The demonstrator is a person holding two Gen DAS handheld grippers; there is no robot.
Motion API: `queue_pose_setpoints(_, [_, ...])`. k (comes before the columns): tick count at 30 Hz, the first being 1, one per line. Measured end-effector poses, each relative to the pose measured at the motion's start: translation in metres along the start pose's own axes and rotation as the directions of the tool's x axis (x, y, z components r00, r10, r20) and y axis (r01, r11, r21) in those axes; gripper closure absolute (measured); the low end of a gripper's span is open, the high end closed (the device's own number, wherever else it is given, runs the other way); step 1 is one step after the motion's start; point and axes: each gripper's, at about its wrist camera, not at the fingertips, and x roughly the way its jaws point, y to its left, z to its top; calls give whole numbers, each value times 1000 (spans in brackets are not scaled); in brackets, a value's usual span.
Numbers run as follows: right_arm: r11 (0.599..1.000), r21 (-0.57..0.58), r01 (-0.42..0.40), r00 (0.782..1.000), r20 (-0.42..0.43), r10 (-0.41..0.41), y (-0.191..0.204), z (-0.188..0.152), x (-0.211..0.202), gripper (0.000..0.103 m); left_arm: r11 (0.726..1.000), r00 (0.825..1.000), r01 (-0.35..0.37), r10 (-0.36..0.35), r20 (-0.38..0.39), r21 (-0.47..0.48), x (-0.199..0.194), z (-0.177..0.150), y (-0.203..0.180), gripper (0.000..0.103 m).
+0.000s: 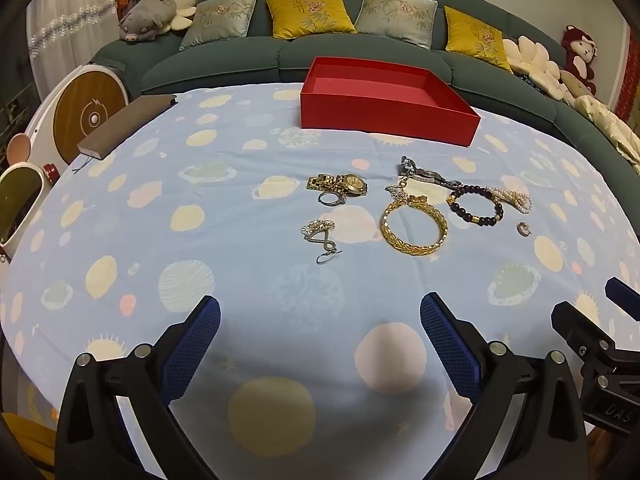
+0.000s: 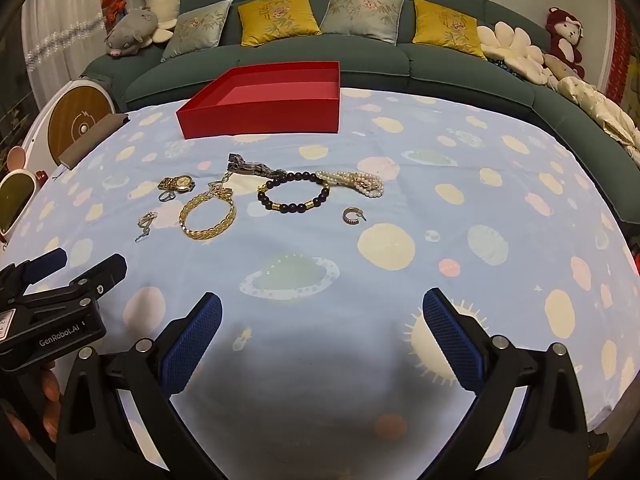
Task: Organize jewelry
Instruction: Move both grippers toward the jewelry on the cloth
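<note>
Blue planet-print cloth [image 1: 224, 208] over the table, teal sofa [image 2: 440, 60] close behind the far edge, brown book [image 1: 120, 126] at far left. Red box [image 1: 384, 96] at the back, nothing visible inside. Gold watch [image 1: 340, 185], gold bracelet [image 1: 414, 226], dark bead bracelet [image 2: 294, 196], pearls [image 2: 356, 182], small hoop earring [image 2: 353, 216] loose mid-cloth. Bare cloth under left gripper [image 1: 320, 338] and right gripper [image 2: 322, 336], both spread wide, holding nothing.
</note>
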Motion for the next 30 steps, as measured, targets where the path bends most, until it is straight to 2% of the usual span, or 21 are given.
queue_pose_setpoints(20, [1000,-8,-2,1000,-7,2,5,0,1,5,1000,1000,28,-28,12,-1,-8,-11,-1,5])
queue_pose_setpoints(30, [1000,-20,-10,1000,-8,10,12,0,6,5,999,1000,24,-24,-3,-38,-3,-8,7,5])
